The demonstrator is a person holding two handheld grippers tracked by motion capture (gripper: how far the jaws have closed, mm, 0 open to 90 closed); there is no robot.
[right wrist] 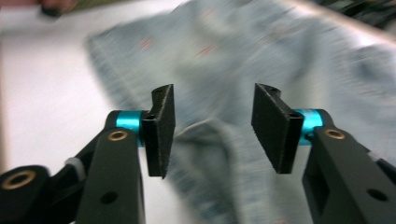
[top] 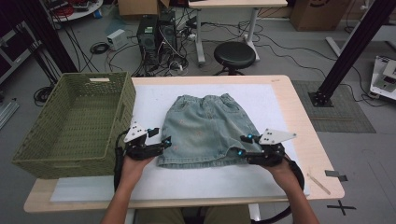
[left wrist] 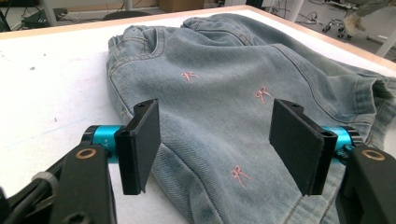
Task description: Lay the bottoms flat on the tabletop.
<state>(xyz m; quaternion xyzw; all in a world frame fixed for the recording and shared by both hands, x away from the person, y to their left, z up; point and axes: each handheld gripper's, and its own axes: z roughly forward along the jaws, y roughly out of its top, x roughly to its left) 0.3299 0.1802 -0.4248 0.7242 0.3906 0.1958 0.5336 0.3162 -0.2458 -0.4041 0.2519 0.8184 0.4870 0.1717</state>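
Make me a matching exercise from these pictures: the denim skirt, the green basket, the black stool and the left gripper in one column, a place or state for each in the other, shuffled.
1. denim skirt
2. green basket
3. black stool
4. left gripper

A. on the floor beyond the table
B. jaws open at the skirt's edge
C. spread flat on the white mat
D. at the table's left end, nothing inside

Pairs: 1-C, 2-D, 3-A, 4-B

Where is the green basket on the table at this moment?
In the high view, the green basket stands at the table's left edge, left of the denim skirt and just beyond the left gripper.
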